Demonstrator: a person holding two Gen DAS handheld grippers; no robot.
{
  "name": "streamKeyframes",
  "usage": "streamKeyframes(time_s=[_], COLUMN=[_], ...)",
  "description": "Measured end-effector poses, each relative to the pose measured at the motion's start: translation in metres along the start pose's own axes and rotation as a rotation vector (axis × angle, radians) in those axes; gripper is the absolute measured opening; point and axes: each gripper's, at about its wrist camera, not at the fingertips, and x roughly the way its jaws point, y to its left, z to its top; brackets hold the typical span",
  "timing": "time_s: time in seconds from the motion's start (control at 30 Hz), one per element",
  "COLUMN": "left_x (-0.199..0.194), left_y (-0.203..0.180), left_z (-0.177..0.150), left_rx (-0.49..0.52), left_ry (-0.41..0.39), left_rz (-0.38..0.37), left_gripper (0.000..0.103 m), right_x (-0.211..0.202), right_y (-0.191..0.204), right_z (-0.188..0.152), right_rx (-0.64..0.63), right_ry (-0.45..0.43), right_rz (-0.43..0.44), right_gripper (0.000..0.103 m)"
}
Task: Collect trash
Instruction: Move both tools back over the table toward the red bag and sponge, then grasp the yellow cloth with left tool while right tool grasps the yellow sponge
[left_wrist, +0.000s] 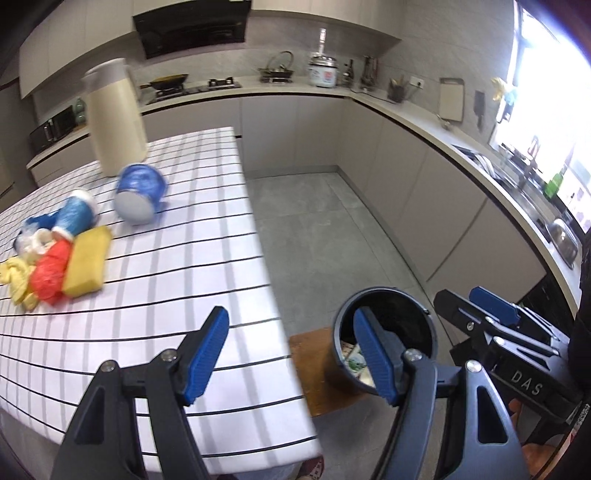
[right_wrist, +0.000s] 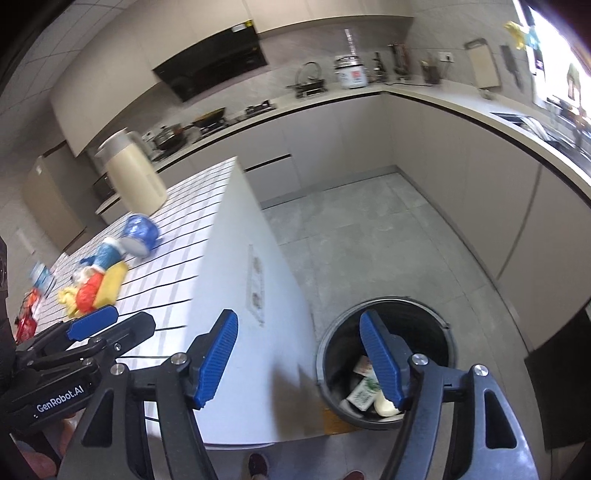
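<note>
Both pairs of tongs fill the near edge of each view, and both stand about half open with nothing between their blue pads: the left tongs (left_wrist: 291, 354) hang over the table's near corner and the gap beside it, the right tongs (right_wrist: 299, 358) over the black bin (right_wrist: 386, 360) on the floor. No earlier view is at hand, so only their present empty state can be told. That bin sits beside the table (left_wrist: 207, 229), partly on a small wooden stool or board, and already holds a few wrappers and a pale lump at its bottom. What remains to collect lies well apart from it, at the far left of the checked tablecloth: a yellow sponge-like block (left_wrist: 85, 265) touching a red crumpled bag (left_wrist: 50, 275), yellow scraps (left_wrist: 16, 280) beside that, and two blue-wrapped cups (left_wrist: 140, 194) lying on their sides near a tall cream jug (left_wrist: 114, 118). My reading is that a drop has been made and the next reach goes back to that heap. To do it well, take one loose piece per pair of tongs, pinch soft bags at a bunched fold, grip the cups across the body so they cannot roll, and steer clear of the jug, which probably is not trash.
</note>
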Motion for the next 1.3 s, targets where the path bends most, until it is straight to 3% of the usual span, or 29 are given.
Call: streamKeyframes(time_s=[0.73,1.07,1.3], left_x=[-0.023,-0.02,-0.011], left_y=[0.218,0.301,0.339], left_z=[-0.008,-0.01,-0.006], left_rx=[-0.142,-0.216,-0.235], left_ry=[-0.016,-0.008,0.0], left_rz=[0.133,0.201,0.223], left_gripper=[0.072,0.072,0.072], right_x=[0.064,0.113,0.142], right_y=[0.226,0.296,0.334], right_z=[-0.004,-0.004,-0.004], right_rx=[-0.126,-0.177,-0.197], right_ry=[0.028,0.078,0.104], right_rz=[0.099,0.142,0.144], right_gripper=[0.072,0.073,0.073])
